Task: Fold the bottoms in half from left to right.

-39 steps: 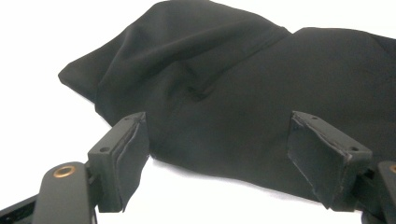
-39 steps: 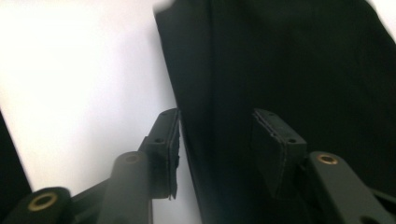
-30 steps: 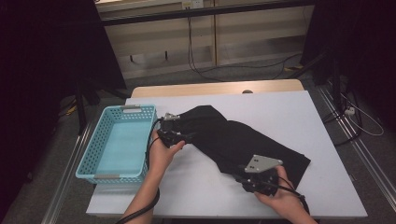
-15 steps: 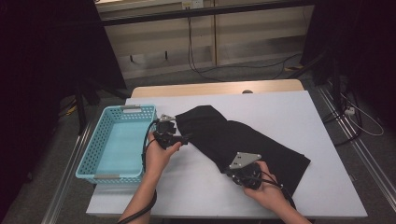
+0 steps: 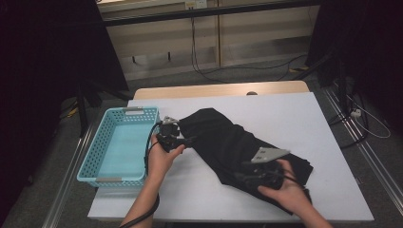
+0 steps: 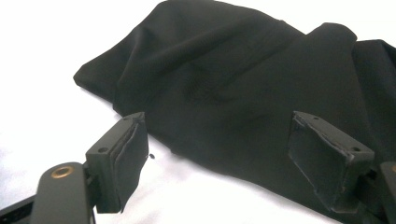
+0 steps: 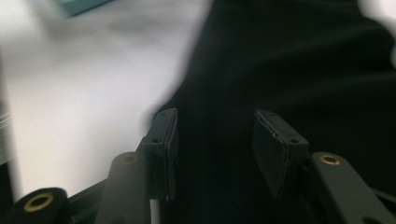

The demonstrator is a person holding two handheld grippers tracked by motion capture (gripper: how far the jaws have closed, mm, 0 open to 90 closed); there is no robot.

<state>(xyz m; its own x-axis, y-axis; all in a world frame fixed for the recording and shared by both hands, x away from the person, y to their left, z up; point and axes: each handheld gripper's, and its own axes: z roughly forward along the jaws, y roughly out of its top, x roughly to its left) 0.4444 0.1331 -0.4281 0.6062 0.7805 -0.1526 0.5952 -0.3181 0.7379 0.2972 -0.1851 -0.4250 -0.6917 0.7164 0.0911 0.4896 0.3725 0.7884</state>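
On white table (image 5: 304,118), black cloth (image 5: 228,142) lies crumpled.

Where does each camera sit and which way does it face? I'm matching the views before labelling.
High view: above the person's side, looking forward and down at the table, basket, black cloth; forearms, both hands.
Left gripper view: on the left tongs, facing the cloth; open jaws.
Right gripper view: on the right tongs, over the cloth; jaws apart.
All share the cloth.

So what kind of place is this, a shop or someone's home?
Probably a lab or recording workspace: a plain white table with a black garment, cables across the floor, dark curtains at the sides.
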